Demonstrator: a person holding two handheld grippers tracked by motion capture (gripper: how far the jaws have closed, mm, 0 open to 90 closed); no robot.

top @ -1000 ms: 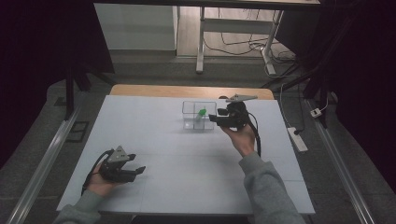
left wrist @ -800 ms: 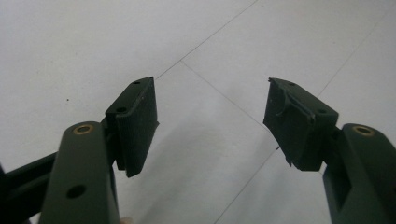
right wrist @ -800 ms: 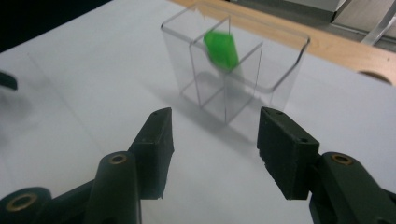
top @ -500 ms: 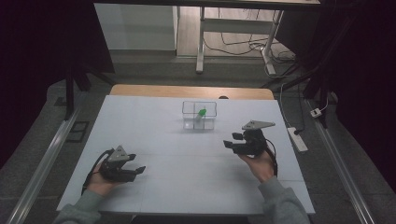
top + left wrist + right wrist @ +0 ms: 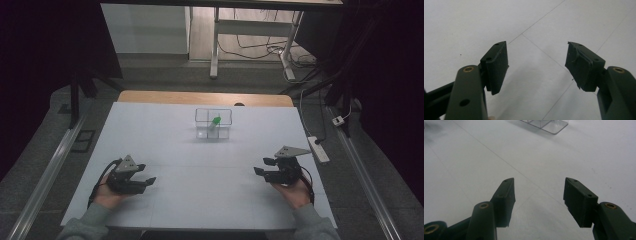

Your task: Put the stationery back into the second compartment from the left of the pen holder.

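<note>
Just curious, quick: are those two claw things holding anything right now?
Left gripper: open, holding nothing.
Right gripper: open, nothing between its jaws, which have just been opening.

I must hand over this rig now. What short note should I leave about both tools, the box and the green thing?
Left tool: open, holding nothing, low over the near left of the white table.
Right tool: jaws have just been opening, nothing between them, at the near right.
Clear divided box: far centre of the table.
Small green object: lies inside the box.
Done: the green object appears placed in the box.
Left: nothing obvious; both tools are apart from the box.
</note>
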